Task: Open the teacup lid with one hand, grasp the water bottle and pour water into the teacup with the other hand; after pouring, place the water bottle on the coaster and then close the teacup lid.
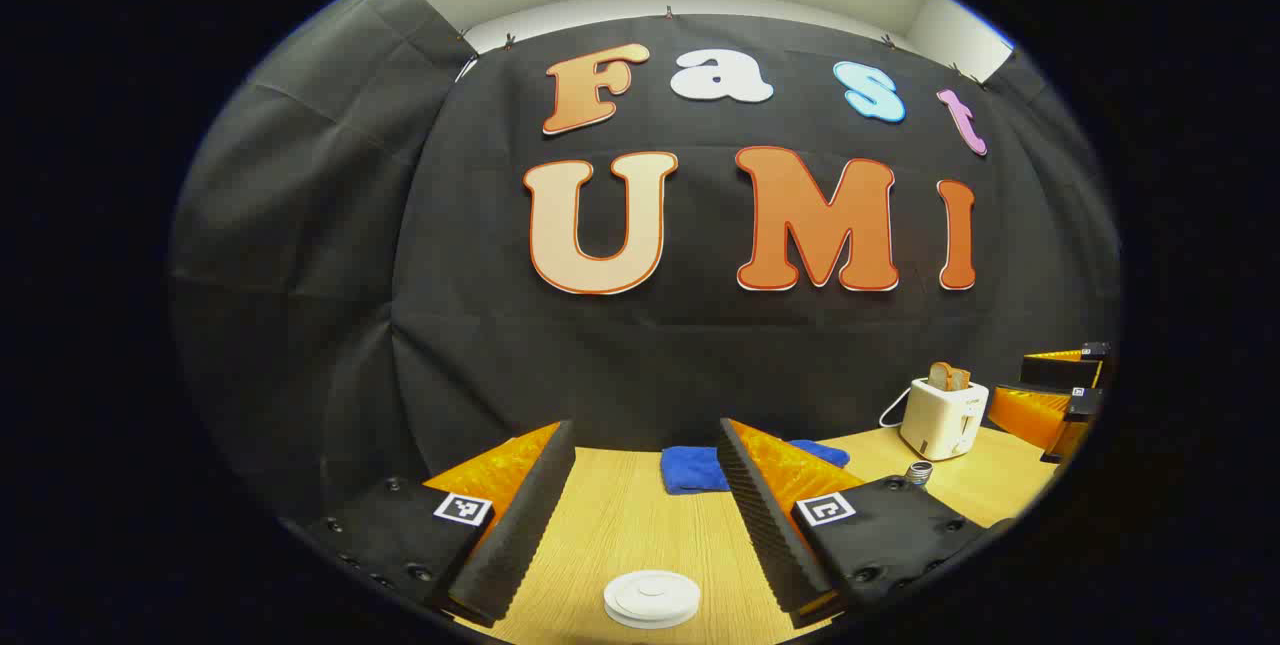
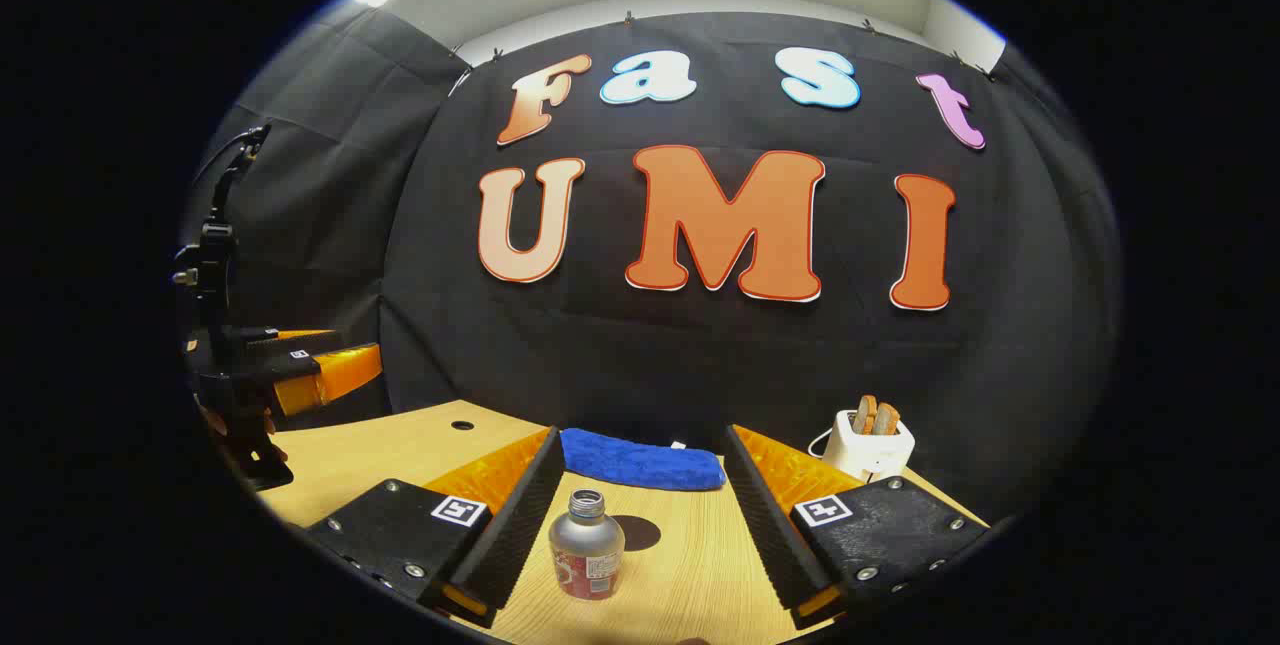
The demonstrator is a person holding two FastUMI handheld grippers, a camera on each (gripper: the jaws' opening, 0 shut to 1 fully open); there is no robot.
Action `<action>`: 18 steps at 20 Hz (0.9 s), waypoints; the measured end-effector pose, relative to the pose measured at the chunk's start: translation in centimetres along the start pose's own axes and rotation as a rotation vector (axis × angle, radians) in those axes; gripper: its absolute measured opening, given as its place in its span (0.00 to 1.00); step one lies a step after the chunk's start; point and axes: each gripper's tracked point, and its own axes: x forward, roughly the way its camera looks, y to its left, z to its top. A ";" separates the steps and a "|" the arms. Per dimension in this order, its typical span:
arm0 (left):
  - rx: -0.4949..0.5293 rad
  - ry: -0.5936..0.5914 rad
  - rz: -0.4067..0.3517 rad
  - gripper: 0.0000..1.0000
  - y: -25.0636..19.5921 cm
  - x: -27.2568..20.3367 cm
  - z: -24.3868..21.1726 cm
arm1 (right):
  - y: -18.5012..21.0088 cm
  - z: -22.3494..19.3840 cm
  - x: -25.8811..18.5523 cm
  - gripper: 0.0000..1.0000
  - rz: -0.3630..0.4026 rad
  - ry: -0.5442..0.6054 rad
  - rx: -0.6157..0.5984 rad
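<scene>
We start at the left gripper, and its jaws stand wide apart over the wooden table with nothing between them. Just ahead, low in the gap between the fingers, we see the white teacup lid lying flat and round; whether it sits on the cup we cannot tell from up here. Beyond it lies a folded blue cloth against the black wall. Off to the right stands a white toaster with slices of bread poking out, and near it the open neck of the water bottle peeks over the finger.

Over to the right gripper: wide open too, holding nothing. The water bottle stands upright between its fingers, closer to the left one, though we cannot tell if it touches. It is clear, capless, with a red label low down. Just behind it we spot a dark round coaster flat on the table, apart from the bottle. Farther back lies the blue cloth, and the toaster sits to the right. At the far left edge of the right gripper view the left gripper hovers above the table.
</scene>
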 end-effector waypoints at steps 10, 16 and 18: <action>0.011 0.021 0.005 0.98 0.3 0.0 -0.7 | 0.1 -0.7 -0.1 0.96 -0.004 0.012 -0.007; 0.023 0.014 -0.001 0.98 -0.2 -0.4 -0.6 | 0.0 -0.7 -0.6 0.96 -0.007 0.005 -0.005; 0.027 0.014 0.000 0.98 -0.2 -0.4 -0.6 | 0.0 -0.8 -0.6 0.96 -0.008 0.009 -0.007</action>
